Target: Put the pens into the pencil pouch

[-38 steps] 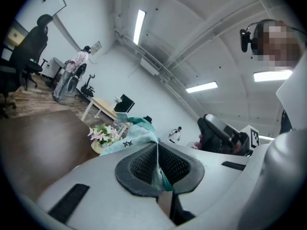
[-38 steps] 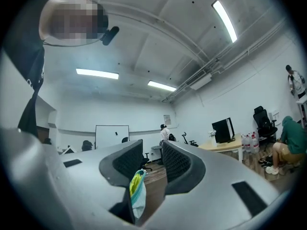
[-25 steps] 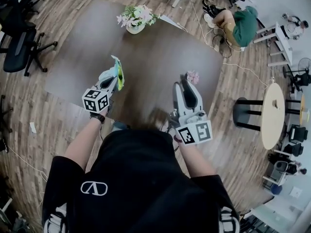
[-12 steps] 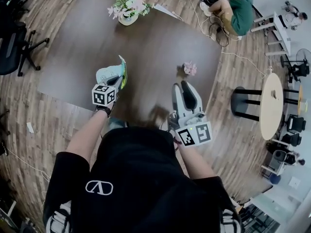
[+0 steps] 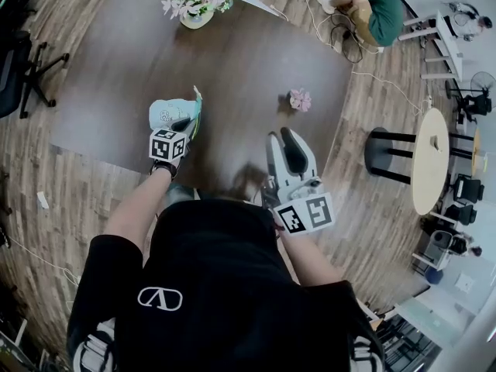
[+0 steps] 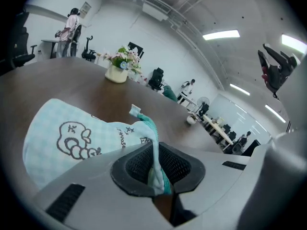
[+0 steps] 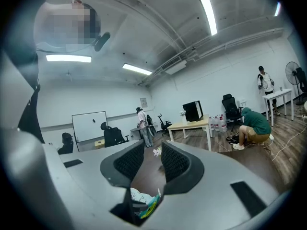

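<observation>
Mint-checked fabric, the pencil pouch (image 6: pixel 72 138), is pinched by its teal-trimmed edge in the left gripper (image 6: pixel 156 164), whose jaws are clamped tight on it. The pouch's body spreads low over the brown table (image 5: pixel 232 60), contact unclear. Beside it the right gripper (image 7: pixel 152 152) stands partly open, nothing between its pads. Farther along the table sit a small pink flower (image 5: pixel 300 99) and, at the far edge, a flower pot (image 5: pixel 194 2).

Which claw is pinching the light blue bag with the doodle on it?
The left claw: its jaws are shut on the edge of the pencil pouch. The right claw has a gap between its jaws and holds nothing.
</observation>
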`<state>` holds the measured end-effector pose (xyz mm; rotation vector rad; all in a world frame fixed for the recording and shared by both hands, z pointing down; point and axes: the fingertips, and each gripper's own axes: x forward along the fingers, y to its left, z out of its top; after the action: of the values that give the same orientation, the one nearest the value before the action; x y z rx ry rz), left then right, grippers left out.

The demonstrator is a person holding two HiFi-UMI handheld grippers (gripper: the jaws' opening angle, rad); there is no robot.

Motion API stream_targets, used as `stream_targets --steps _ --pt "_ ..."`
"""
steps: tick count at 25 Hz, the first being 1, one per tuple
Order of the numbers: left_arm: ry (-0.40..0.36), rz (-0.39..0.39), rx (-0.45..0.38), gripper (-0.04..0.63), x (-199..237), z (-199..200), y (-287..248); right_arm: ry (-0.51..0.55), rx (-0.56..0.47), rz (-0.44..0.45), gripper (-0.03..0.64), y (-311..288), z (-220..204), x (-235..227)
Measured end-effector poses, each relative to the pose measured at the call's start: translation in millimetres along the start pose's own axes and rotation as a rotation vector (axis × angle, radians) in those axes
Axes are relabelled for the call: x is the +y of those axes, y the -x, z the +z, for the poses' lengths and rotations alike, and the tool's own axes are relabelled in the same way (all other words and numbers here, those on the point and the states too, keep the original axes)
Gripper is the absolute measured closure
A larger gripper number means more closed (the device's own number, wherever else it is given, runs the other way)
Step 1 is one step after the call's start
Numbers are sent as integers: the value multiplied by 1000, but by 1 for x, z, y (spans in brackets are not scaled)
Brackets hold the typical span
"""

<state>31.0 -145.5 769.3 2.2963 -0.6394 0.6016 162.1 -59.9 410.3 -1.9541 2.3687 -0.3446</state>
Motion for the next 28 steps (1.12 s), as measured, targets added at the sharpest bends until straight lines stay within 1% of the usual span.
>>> stream_targets --steps 3,6,8,10,13,16,19,22,25,28 --pt "9 -16 25 574 -1 -6 -5 -1 3 0 505 1 -3 0" --pt "10 -21 27 558 -3 -6 -2 0 -2 0 505 1 -2 -1" --pt "8 -21 6 558 -5 -1 5 7 -9 5 505 1 1 -1" --pt "-15 -27 -34 557 -11 12 18 20 -18 14 505 1 4 1" --pt "-81 -45 -131 558 -28 49 49 47 -24 33 505 -1 9 5" --pt "-186 -64 -240 558 -55 94 90 65 -28 59 505 -5 12 11" --pt "-275 -75 -373 558 -83 143 141 72 -44 97 505 -12 16 20" --pt "-359 -76 -499 558 -112 183 193 76 -60 140 505 -19 21 33" --pt "-413 -54 -622 558 -140 212 244 78 -62 186 507 -26 24 47" --pt "-452 -35 -709 558 -162 226 285 85 -72 222 515 -29 27 60"
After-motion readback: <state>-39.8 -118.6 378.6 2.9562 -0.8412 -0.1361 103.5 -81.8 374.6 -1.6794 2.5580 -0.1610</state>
